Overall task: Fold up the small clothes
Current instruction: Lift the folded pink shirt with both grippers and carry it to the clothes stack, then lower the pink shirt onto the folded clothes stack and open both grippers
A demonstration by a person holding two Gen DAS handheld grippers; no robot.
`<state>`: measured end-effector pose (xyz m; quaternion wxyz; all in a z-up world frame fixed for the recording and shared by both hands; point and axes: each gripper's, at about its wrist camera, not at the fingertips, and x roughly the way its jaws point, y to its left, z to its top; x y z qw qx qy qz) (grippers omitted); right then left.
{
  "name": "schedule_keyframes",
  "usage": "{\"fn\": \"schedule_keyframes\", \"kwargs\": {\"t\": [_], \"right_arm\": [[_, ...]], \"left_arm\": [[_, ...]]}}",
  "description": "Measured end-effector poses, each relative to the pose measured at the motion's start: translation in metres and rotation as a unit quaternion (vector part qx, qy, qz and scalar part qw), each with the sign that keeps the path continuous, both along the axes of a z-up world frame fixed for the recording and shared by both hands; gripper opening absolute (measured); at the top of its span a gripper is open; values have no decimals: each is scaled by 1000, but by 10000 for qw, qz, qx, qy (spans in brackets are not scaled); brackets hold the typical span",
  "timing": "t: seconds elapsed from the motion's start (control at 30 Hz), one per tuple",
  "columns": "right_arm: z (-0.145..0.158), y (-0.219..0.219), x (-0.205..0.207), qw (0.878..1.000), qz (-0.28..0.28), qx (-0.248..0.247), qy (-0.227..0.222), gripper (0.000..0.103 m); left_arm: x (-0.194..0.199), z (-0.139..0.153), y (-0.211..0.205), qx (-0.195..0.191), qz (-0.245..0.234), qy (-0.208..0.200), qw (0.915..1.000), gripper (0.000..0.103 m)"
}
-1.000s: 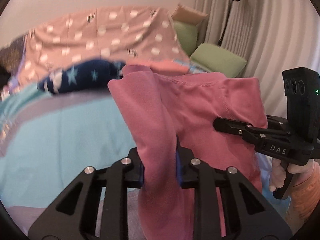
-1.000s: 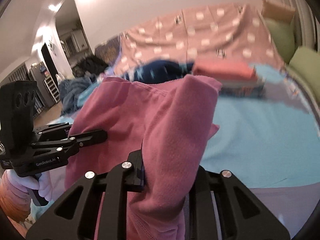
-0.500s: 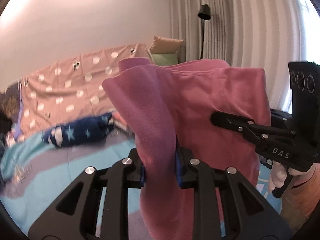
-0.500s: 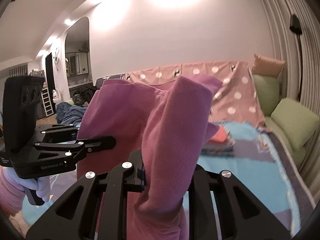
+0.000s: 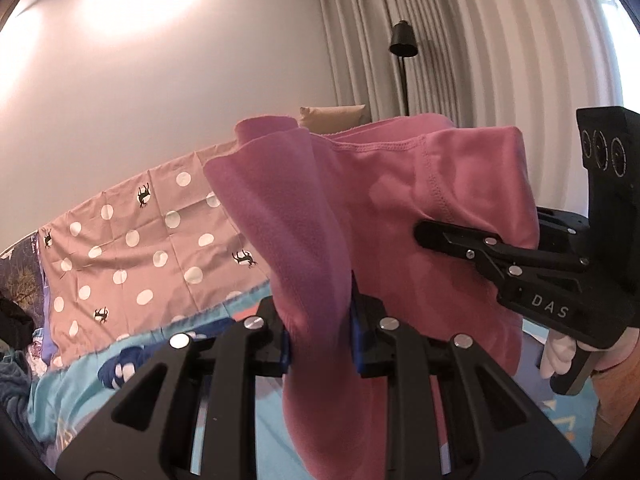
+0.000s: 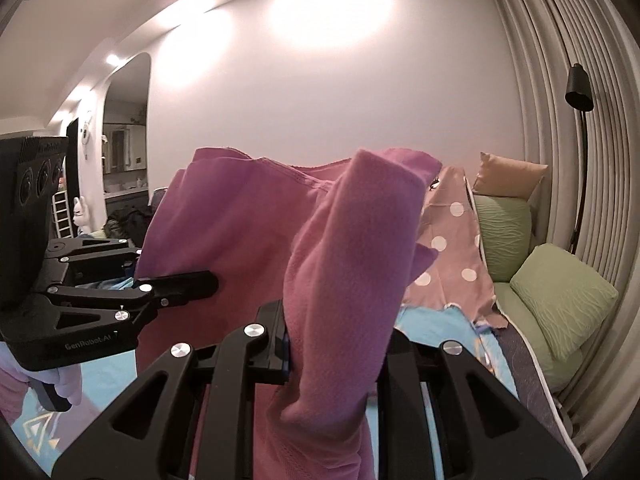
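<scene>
A pink garment (image 5: 380,216) hangs stretched between both grippers, held up in the air above the bed. My left gripper (image 5: 320,336) is shut on one top corner of it. My right gripper (image 6: 332,344) is shut on the other top corner of the pink garment (image 6: 248,220). The right gripper also shows in the left wrist view (image 5: 440,236), and the left gripper in the right wrist view (image 6: 192,284). The cloth drapes down over both sets of jaws.
Below lies a light blue bed sheet (image 5: 80,392) with a navy starred garment (image 5: 128,364). A pink polka-dot sheet (image 5: 132,248) covers the back. Green cushions (image 6: 560,300) and a tan pillow (image 6: 508,180) sit at the right, by a floor lamp (image 6: 578,92) and curtains.
Both grippers have risen and tilted upward with the pink garment; the bed has dropped low in view and the wall and curtains fill the background.
</scene>
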<state>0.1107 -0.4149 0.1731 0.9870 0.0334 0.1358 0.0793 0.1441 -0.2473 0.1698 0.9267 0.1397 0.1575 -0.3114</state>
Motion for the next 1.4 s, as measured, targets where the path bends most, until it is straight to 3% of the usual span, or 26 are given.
{"fn": "schedule_keyframes", "kwargs": {"t": [0.27, 0.53, 0.6, 0.63, 0.67, 0.7, 0.8, 0.87, 0.97, 1.1, 1.23, 1.33, 1.4], "right_arm": [[-9, -16, 96, 9996, -227, -102, 120, 18], [-44, -14, 220, 9968, -453, -488, 444, 18], [-69, -15, 256, 9928, -705, -682, 683, 26], [-84, -15, 273, 9875, -956, -831, 939, 51], [-113, -17, 299, 9727, -1389, -1052, 1534, 60], [-141, -21, 315, 9604, -1596, -1152, 1972, 60], [-202, -29, 310, 9555, -1552, -856, 2359, 59], [-234, -29, 298, 9515, -1419, -759, 2623, 59], [-258, -29, 255, 9613, -1487, -476, 2271, 61], [-267, -55, 234, 9527, -1436, 668, 2595, 64], [-253, -42, 221, 9490, -1488, 401, 2750, 64], [-242, -36, 194, 9469, -1476, 466, 2818, 64], [-233, -36, 158, 9466, -1349, 777, 2824, 64]], "left_arm": [[97, 3, -28, 41, 215, 36, 9998, 22], [207, -30, -53, 344, 769, 39, 9964, 23], [240, -50, -58, 329, 980, 127, 9946, 33], [257, -69, -62, 469, 1111, 258, 9924, 59], [281, -100, -68, 876, 1338, 476, 9860, 72], [298, -130, -72, 1265, 1508, 648, 9783, 72], [316, -220, -71, 2189, 1583, 1220, 9551, 70], [300, -244, -56, 1909, 1651, 860, 9638, 66], [281, -244, -39, 1323, 1473, 964, 9754, 65], [265, -246, -36, 1188, 1477, 1148, 9751, 63], [246, -241, -27, 975, 1435, 1343, 9756, 63], [219, -234, -12, 576, 1451, 1404, 9777, 79], [196, -229, 2, 311, 1351, 1466, 9794, 81]]}}
